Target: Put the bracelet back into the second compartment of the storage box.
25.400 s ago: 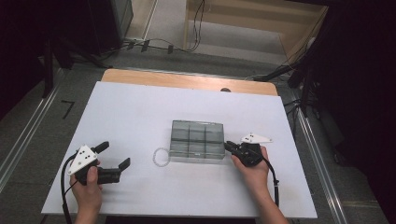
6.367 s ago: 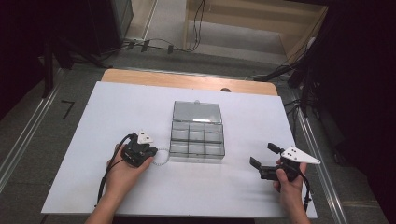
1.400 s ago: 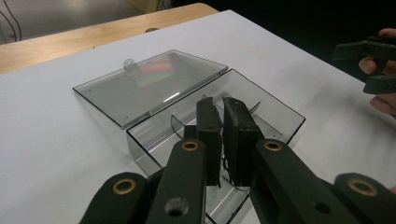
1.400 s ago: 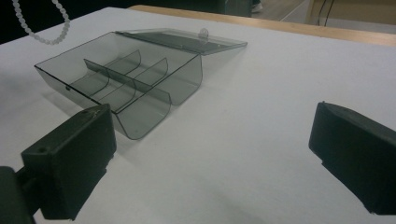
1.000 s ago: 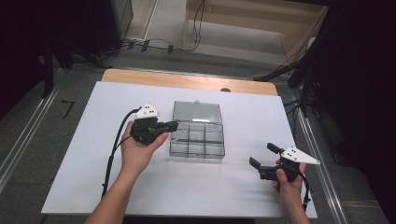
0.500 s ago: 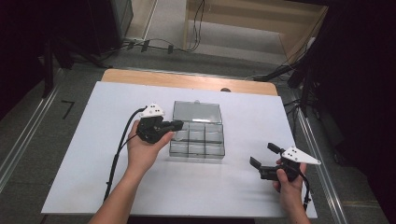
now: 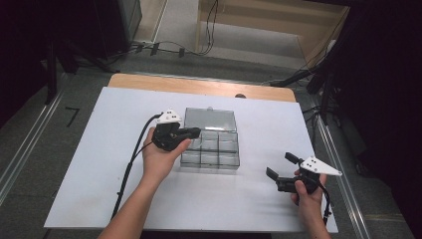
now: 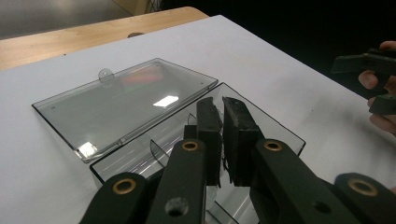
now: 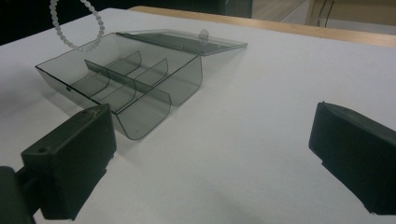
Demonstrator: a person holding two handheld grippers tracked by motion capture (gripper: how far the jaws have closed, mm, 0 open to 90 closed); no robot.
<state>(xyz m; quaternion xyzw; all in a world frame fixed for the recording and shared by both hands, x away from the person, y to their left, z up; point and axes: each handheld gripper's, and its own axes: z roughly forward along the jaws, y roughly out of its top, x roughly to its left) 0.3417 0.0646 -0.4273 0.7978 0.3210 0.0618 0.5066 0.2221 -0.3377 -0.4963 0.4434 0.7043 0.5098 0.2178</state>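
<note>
A clear smoky plastic box (image 7: 210,162) with several compartments sits mid-table, its lid (image 7: 210,119) lying open and flat behind it. My left gripper (image 7: 195,132) hovers over the box's back-left compartments, jaws pointing right. It is shut on a white bead bracelet (image 9: 101,28), which dangles as a loop above the box (image 9: 187,79) in the right gripper view. In the left gripper view the jaws (image 8: 219,105) are nearly together over the box (image 8: 280,130) and hide the bracelet. My right gripper (image 7: 280,165) rests open and empty near the front right of the table.
The white table top (image 7: 99,164) ends in a wooden strip (image 7: 199,85) at the far edge. A black cable (image 7: 130,164) trails from the left gripper toward the front. Dark floor and cables lie beyond the table.
The left hand has carried its gripper a little to the right, from beside the box's left edge to over it. The right hand has stayed put.
</note>
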